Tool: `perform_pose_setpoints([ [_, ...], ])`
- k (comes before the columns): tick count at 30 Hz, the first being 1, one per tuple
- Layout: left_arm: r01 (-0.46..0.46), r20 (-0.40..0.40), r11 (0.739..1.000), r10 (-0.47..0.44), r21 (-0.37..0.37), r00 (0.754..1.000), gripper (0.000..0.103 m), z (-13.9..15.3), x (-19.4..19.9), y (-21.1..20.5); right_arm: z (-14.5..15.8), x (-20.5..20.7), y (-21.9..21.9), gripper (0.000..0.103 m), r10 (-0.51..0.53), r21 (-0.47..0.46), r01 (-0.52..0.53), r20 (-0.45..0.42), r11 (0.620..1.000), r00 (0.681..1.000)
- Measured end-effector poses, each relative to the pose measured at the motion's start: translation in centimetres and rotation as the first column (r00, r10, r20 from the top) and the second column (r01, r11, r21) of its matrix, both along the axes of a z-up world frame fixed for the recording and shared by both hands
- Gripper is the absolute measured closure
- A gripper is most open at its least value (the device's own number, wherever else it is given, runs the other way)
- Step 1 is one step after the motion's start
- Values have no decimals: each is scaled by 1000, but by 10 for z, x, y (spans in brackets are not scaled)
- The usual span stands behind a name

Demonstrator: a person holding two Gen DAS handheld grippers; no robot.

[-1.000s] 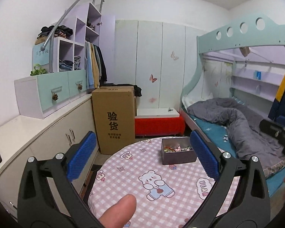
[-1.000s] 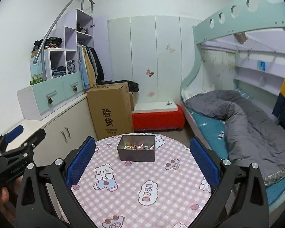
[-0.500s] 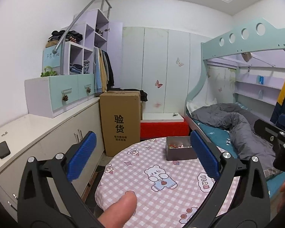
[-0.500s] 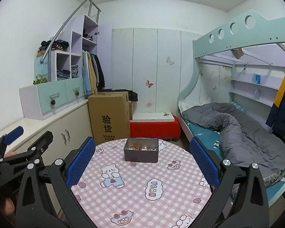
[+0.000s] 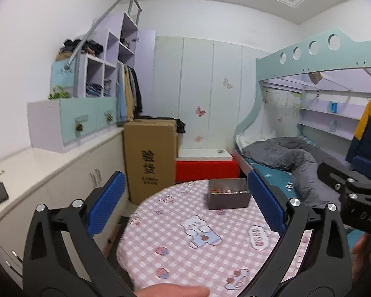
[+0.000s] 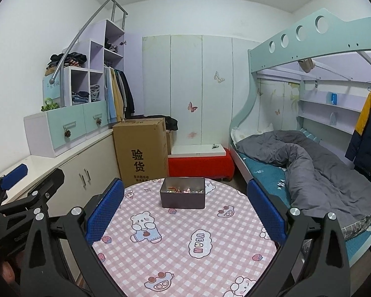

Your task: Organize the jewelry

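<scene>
A dark grey box (image 6: 182,196) with small colourful jewelry inside stands at the far side of a round table (image 6: 185,242) covered in a pink checked cloth. It also shows in the left wrist view (image 5: 228,193). My left gripper (image 5: 186,205) is open and empty, held above the table's near left part. My right gripper (image 6: 184,209) is open and empty, above the near side of the table, short of the box. Each gripper shows at the edge of the other's view.
A tall cardboard box (image 6: 141,152) stands behind the table on the left beside white cabinets (image 6: 86,170). A red bench (image 6: 200,163) is behind the table. A bunk bed with a grey duvet (image 6: 309,163) fills the right side.
Both grippers have risen and drawn back from the table, so the box looks smaller and more of the ceiling shows. Both jaws stay open.
</scene>
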State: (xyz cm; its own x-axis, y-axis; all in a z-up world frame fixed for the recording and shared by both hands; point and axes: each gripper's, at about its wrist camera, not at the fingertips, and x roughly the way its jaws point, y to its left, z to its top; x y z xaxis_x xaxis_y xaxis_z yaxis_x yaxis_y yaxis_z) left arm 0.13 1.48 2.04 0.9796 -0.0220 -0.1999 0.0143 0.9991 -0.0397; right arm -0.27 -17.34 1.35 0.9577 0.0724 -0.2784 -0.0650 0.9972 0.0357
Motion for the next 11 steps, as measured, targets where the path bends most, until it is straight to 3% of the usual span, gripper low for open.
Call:
perform_pose_setpoints([
  [11,-14,-12,1000,14,26,1000,6,-1,1,-4,-1,-1,2,7,7,6,-7,-7,1000,1000],
])
